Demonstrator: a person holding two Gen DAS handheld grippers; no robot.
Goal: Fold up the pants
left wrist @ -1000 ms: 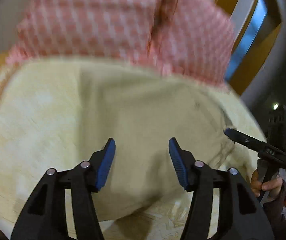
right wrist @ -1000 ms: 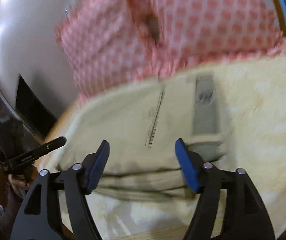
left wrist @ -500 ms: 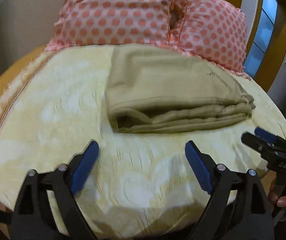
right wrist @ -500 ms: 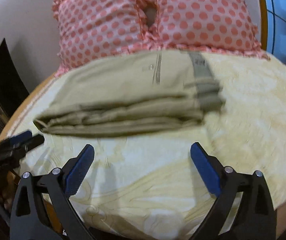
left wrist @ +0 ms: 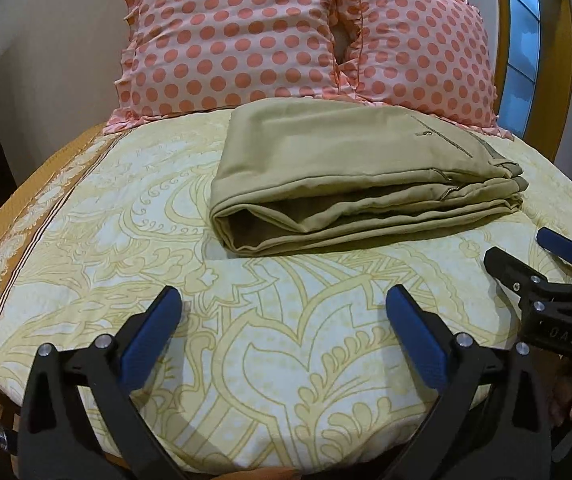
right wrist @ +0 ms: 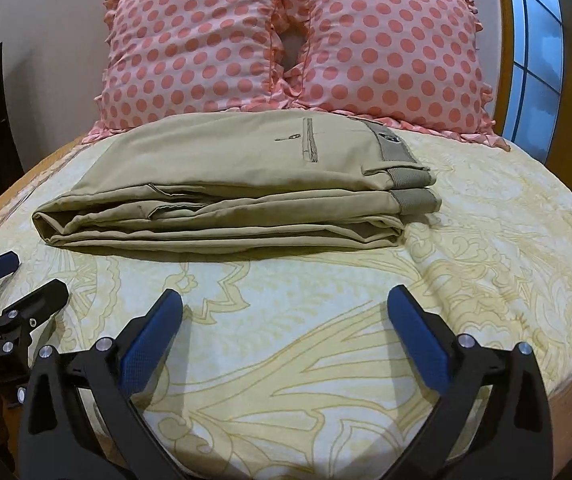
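Note:
Khaki pants (left wrist: 350,168) lie folded in a flat stack on the yellow patterned bed sheet (left wrist: 277,360), just in front of the pillows. They also show in the right wrist view (right wrist: 237,184), waistband end to the right. My left gripper (left wrist: 283,304) is open and empty, held back from the stack near the bed's front edge. My right gripper (right wrist: 286,304) is open and empty too, also short of the pants. The right gripper shows at the right of the left wrist view (left wrist: 534,264); the left gripper shows at the left of the right wrist view (right wrist: 13,284).
Two pink polka-dot pillows (right wrist: 286,44) lean against the wall behind the pants. A window with an orange frame (right wrist: 538,52) is at the right. The bed has an orange border (left wrist: 17,204) on the left and a front edge below the grippers.
Both grippers have pulled back from over the pants toward the bed's front edge and opened wider. The folded stack lies released on the sheet.

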